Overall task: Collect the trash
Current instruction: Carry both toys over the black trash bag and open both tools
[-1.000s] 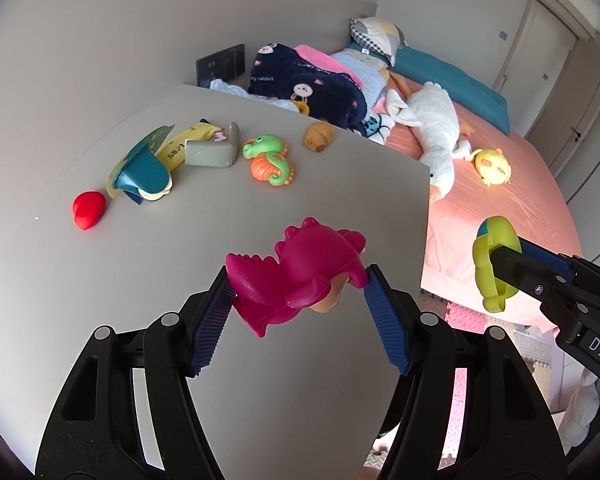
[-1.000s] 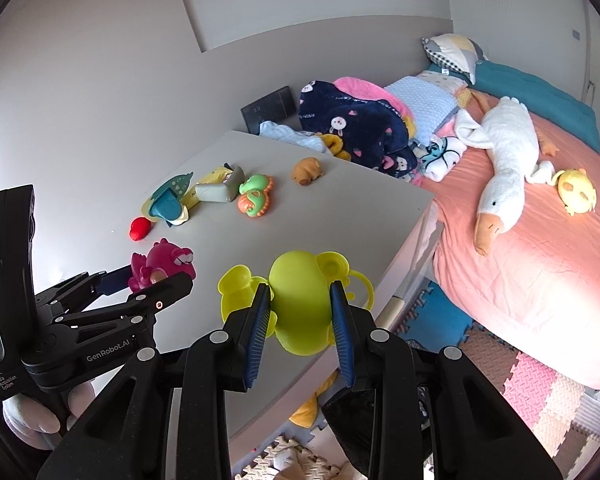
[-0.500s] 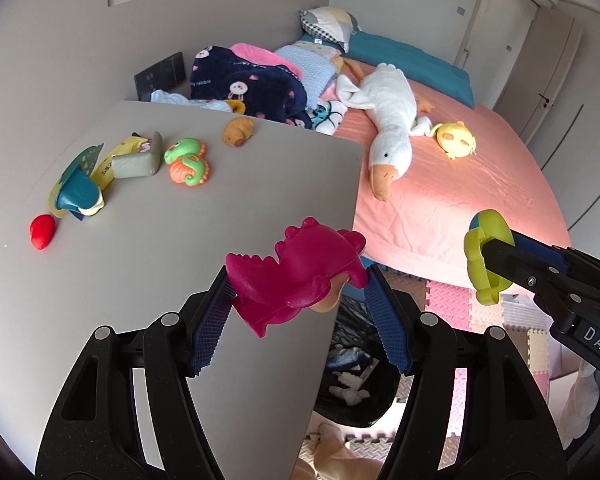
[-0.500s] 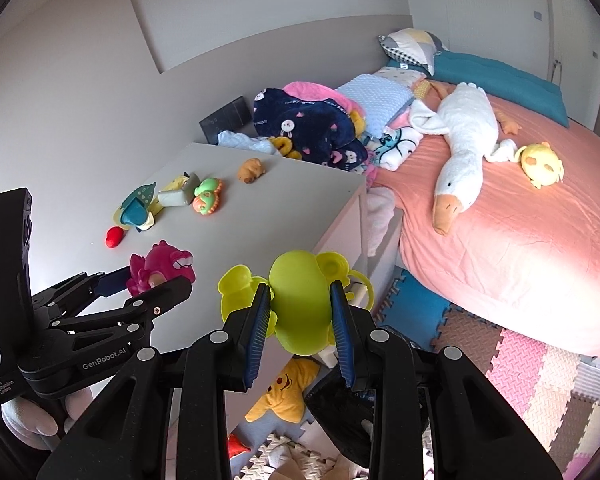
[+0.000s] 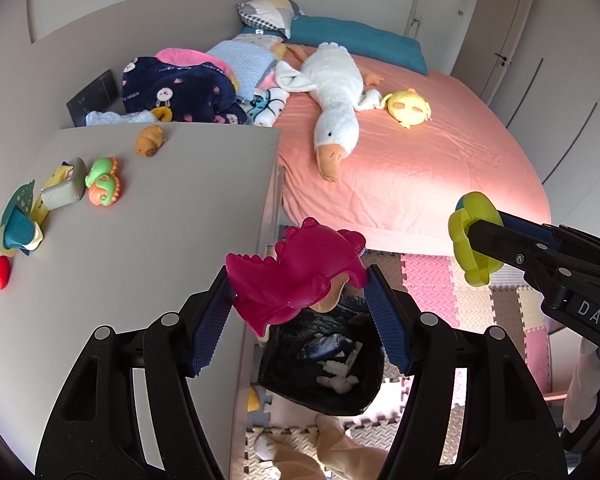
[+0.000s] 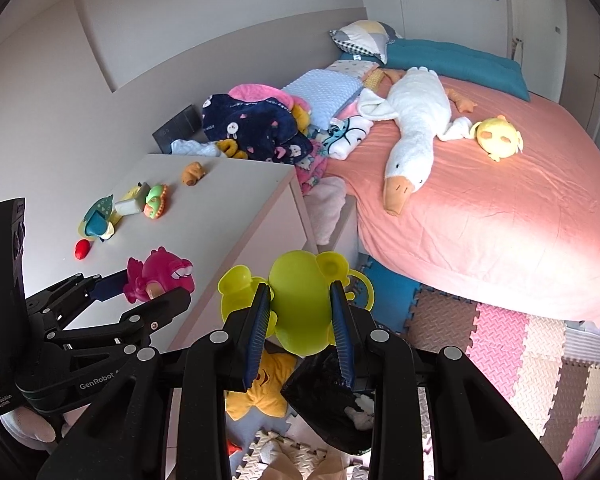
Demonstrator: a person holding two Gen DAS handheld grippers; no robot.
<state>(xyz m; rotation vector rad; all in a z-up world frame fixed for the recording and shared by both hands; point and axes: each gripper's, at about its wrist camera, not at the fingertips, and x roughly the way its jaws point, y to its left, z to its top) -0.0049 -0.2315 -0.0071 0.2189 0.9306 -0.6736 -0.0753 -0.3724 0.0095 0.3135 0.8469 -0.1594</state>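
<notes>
Bedroom floor mats hold a black trash bag (image 5: 320, 364) at my six o'clock, beside the desk (image 5: 140, 240); left fingers (image 5: 300, 300) pinch a light, squashy pink dinosaur toy (image 5: 296, 272), right fingers (image 6: 300, 312) a slick green toy (image 6: 300, 300), both mid-body.

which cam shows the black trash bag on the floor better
The left wrist view: the black trash bag lies open below the pink dinosaur toy, its inside and white scraps visible. In the right wrist view, the bag is largely hidden behind the right gripper.
</notes>
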